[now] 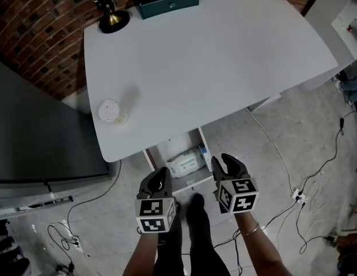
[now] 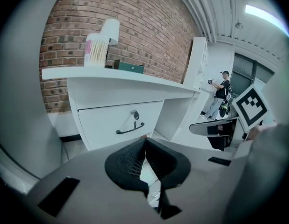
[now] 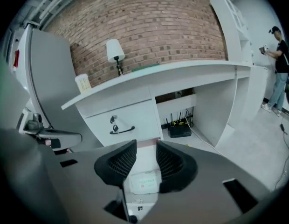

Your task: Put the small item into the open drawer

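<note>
Left gripper (image 1: 158,180) hovers in front of the white desk (image 1: 213,68), jaws pressed together, nothing in them. Between the grippers, the open drawer (image 1: 193,181) holds the small white packet (image 1: 186,163). Right gripper (image 1: 223,164): jaws spread, empty, just beside the drawer's right edge.

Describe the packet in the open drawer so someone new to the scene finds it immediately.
Start at the big white desk against the brick wall; under its near edge an open drawer sticks out toward the person. In it lies a white soft packet, flat and squashy with faint print, unlike the upright round tub up on the desktop.
</note>
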`<state>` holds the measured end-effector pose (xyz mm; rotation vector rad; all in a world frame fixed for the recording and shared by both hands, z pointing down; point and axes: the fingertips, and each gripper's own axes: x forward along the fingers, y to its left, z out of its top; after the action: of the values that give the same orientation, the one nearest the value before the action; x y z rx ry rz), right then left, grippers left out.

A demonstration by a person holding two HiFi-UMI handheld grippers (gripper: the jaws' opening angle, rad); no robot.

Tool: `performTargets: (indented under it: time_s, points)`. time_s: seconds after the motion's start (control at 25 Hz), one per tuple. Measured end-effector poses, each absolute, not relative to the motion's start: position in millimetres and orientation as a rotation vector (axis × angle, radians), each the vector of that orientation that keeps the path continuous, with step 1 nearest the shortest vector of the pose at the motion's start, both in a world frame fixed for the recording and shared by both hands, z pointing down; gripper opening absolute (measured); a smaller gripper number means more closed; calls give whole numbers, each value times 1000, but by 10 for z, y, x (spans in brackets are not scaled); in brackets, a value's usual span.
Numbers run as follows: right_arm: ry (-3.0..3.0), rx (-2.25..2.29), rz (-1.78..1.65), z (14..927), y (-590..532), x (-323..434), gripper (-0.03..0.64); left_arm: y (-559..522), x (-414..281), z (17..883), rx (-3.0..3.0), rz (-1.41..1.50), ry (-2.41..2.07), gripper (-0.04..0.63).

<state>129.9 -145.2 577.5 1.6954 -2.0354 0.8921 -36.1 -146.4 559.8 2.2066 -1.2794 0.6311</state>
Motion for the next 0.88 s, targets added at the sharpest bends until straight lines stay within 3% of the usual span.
performTargets:
  time_s: [0.88]
  points:
    - [-2220, 2091, 718, 3203, -565, 1507, 99, -1322, 35, 3838, 2509, 559, -1144, 21]
